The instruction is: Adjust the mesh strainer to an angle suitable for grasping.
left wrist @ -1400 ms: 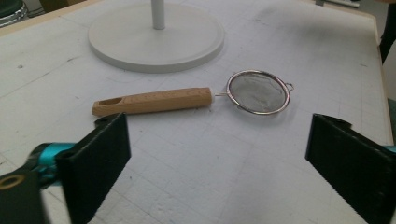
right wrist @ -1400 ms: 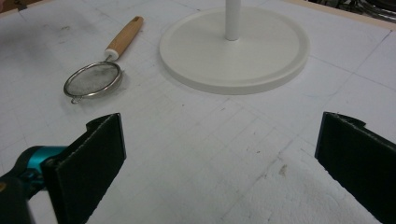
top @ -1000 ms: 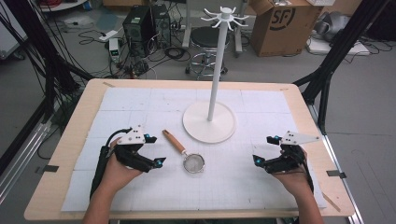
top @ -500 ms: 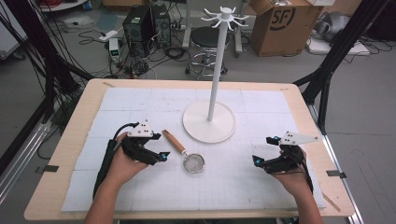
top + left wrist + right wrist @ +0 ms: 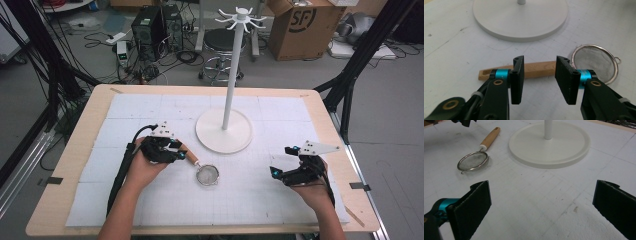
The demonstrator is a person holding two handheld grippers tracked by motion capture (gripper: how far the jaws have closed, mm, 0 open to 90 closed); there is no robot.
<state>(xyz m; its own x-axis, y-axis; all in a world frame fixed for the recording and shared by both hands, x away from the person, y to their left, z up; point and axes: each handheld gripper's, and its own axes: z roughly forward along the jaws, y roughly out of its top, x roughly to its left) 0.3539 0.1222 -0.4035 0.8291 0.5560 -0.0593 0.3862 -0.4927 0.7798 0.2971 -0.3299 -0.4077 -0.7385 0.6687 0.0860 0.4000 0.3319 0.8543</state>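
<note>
The strainer is seen lying flat on the white mat — its wooden handle crosswise between the closing jaws of the left gripper, not yet pinched.

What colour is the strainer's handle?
Light tan wood; the strainer's handle shows best in the left gripper view, lying behind the jaws.

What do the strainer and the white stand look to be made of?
Strainer: fine grey wire mesh in a shiny rim, likely steel; its handle looks like pale matte wood, tan with faint grain. White stand: smooth, evenly white disc base and pole, probably painted metal or plastic; the look leaves it open.
</note>
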